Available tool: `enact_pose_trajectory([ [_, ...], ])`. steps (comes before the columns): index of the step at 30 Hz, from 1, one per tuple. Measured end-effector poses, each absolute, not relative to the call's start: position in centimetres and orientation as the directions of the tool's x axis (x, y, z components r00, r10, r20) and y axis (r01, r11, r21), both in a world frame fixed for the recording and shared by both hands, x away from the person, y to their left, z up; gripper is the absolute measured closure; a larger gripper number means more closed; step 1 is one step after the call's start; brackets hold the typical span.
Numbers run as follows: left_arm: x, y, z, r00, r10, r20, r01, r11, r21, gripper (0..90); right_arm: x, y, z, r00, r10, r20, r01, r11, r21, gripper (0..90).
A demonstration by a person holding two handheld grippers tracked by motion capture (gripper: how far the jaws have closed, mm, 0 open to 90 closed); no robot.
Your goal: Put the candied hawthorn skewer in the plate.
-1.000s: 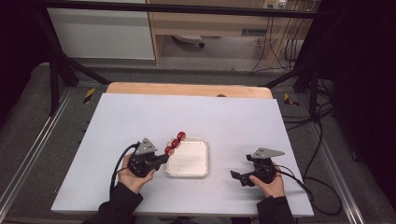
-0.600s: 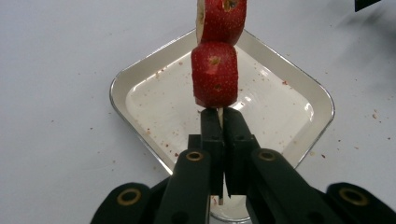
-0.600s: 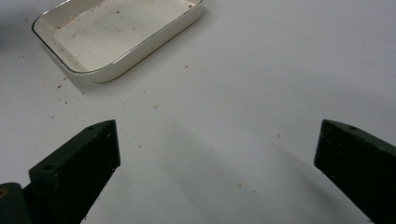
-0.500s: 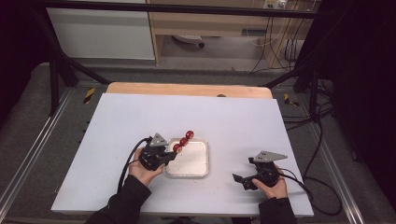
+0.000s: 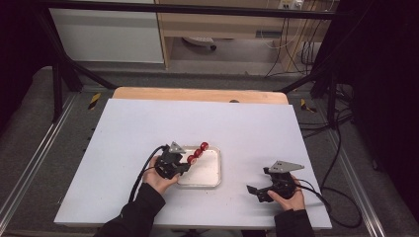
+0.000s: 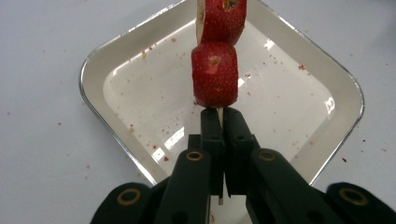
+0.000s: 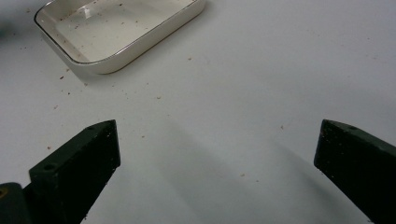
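A thin wooden skewer with red fruit pieces [image 5: 197, 152] [image 6: 215, 74] hangs over a white square tray [image 5: 207, 173] [image 6: 322, 84]. My left gripper [image 5: 184, 165] [image 6: 219, 122] is shut on the skewer's bare end, just below the lowest fruit piece, above the tray's left part. The fruit runs up and to the right from the jaws. My right gripper [image 5: 253, 191] [image 7: 215, 154] is open with nothing between its jaws, low over the bare white table to the right of the tray [image 7: 116, 32].
The white table top [image 5: 148, 123] carries scattered red crumbs near the tray. A wooden strip [image 5: 197, 95] runs along the far edge. Black frame bars and cables [image 5: 341, 148] stand around the table's sides.
My left gripper has carried the skewer to the right, from beside the tray's left edge to over the tray. The right gripper has drifted slightly toward the table's near edge.
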State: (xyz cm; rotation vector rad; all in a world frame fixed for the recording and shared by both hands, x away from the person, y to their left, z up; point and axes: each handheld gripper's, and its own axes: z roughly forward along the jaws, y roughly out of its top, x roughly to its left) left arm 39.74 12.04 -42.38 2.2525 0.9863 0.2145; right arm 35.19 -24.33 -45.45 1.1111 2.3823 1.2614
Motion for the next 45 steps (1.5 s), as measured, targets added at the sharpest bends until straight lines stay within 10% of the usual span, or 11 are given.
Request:
enact_pose_trajectory([
  [26, 39.3, 11.1, -43.1, 0.693, 0.717, -0.074, 0.615, -0.534, 0.581, 84.0, 35.1, -24.6, -45.3, -0.688, 0.713, 0.14, 0.508, 0.335, 0.793, 1.0],
  [45, 37.9, 16.4, -41.0, 0.744, 0.661, -0.091, 0.525, -0.496, 0.691, 26.7, 35.1, -24.7, -45.3, -0.682, 0.717, 0.143, 0.514, 0.331, 0.792, 1.0],
])
